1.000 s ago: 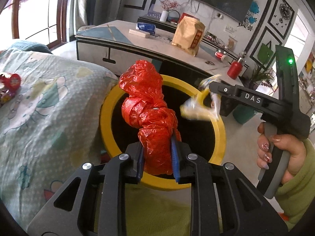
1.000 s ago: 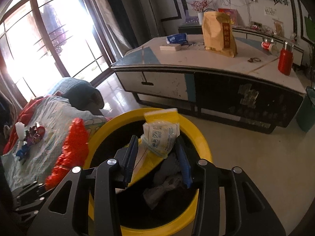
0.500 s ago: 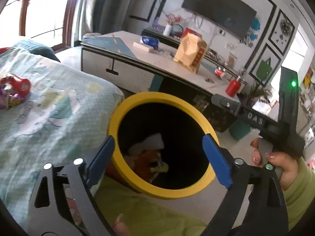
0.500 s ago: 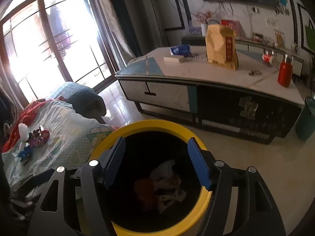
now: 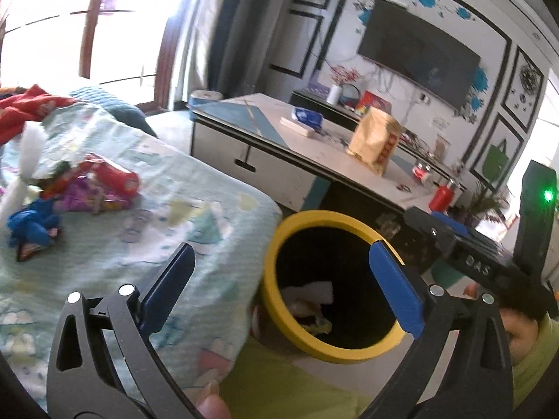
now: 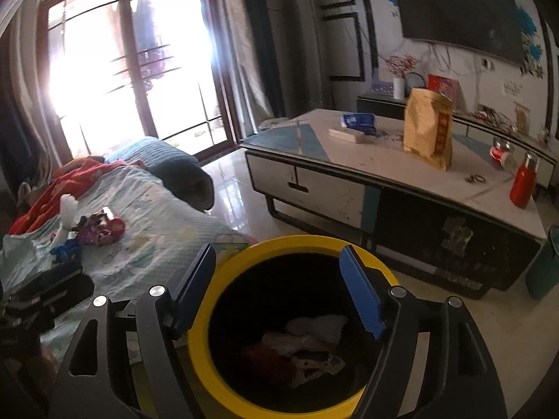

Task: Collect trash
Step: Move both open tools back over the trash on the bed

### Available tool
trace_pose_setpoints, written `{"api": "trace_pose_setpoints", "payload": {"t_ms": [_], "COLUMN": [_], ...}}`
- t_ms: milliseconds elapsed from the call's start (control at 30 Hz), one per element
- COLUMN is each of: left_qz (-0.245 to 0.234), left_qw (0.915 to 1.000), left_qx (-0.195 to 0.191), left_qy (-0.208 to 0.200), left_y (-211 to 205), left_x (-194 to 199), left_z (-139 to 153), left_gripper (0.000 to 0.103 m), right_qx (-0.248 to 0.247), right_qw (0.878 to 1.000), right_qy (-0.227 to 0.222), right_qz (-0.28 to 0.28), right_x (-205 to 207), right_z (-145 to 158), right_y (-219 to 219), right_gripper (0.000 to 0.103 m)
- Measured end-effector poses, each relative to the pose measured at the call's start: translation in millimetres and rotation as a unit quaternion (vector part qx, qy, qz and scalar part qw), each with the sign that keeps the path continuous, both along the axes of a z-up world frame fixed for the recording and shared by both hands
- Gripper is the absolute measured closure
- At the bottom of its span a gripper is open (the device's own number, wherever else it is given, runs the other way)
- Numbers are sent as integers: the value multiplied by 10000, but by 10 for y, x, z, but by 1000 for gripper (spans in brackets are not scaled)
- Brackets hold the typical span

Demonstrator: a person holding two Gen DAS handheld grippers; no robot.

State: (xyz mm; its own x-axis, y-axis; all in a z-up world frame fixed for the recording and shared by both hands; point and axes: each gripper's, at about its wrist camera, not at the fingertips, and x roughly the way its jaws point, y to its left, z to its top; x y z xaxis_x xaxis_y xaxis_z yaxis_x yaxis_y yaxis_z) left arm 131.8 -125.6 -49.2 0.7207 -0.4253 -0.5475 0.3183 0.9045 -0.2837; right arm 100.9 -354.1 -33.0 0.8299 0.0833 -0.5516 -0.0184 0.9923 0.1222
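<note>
Above the round yellow-rimmed bin (image 6: 199, 335) — crumpled wrappers (image 6: 307, 349) inside.

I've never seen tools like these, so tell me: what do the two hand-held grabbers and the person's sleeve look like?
Each is a black plastic frame with cut-out struts, silver bolts and two flat blue jaws. The left gripper fills its own view; the right gripper does too. Seen from the side, the right one bears white letters "DAS" and a green light. The sleeve is yellow-green.
</note>
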Motion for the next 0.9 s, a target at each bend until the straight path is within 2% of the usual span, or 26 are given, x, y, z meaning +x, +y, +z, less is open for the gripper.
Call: {"api": "trace_pose_setpoints", "payload": {"t_ms": [533,900], "left_qz": [922,1666], "left_qw": [9952,9852], "left_qx": [-208,-211], "left_qy": [-232,-346], "left_y": [724,1353], "left_x": [-83,-125], "left_z": [223,342], "left_gripper": [11,11], "right_qx": [-105,-5], "right_qw": [9966,9873], "right_qy": [-79,-14], "right_qz": [808,1591], "right_x": [2,167], "right_z": [161,202], "right_y": [758,1450], "right_gripper": [28,27]}}
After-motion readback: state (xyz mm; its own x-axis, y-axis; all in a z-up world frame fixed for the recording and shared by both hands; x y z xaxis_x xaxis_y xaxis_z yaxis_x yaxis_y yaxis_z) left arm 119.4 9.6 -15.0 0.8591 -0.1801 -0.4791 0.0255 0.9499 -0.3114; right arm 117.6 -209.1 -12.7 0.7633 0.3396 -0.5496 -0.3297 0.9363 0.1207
